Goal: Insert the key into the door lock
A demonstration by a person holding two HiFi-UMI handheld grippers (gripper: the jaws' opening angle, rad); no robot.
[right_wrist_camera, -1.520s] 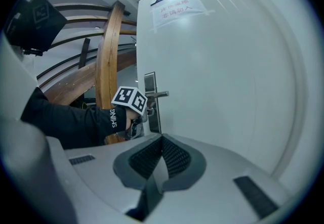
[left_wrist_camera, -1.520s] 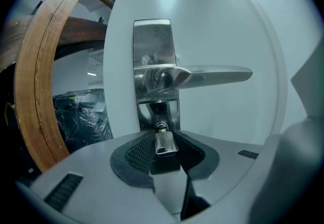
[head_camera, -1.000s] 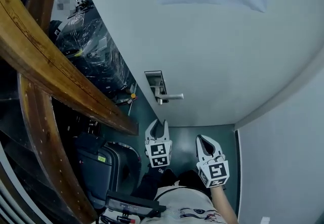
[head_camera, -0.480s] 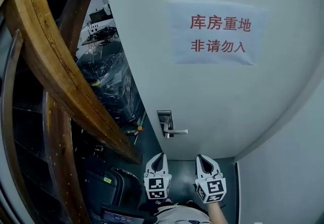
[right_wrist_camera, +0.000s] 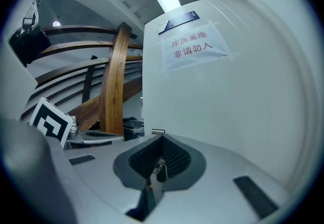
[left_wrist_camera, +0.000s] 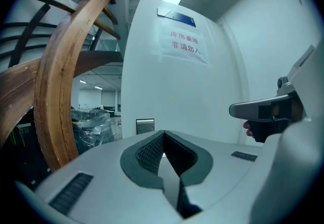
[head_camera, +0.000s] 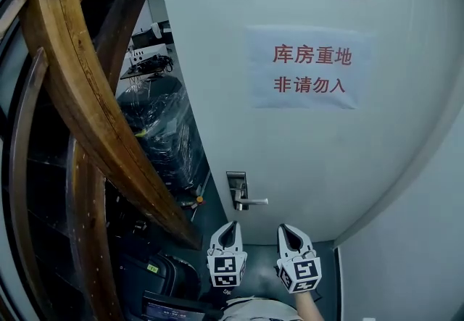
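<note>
I hold my left gripper (head_camera: 227, 230) below the door lock (head_camera: 237, 186), apart from it. Its fingers (left_wrist_camera: 147, 152) are pressed fully together and there is nothing between them. My right gripper (head_camera: 287, 231) is also below the lock, a little to the right of it, and side by side with the left one. The fingers (right_wrist_camera: 174, 160) of this gripper are closed on the key (right_wrist_camera: 159, 170), a small metal piece that is pinched between the ribbed pads and is not yet in the lock. The lever handle (head_camera: 252, 201) sticks out to the right from the lower part of the lock. The white door (head_camera: 326, 160) carries the lock near its left edge. High above the lock is a paper notice (head_camera: 304, 69) with red characters. To the left of the lock rises a curved wooden beam (head_camera: 72, 95).
</note>
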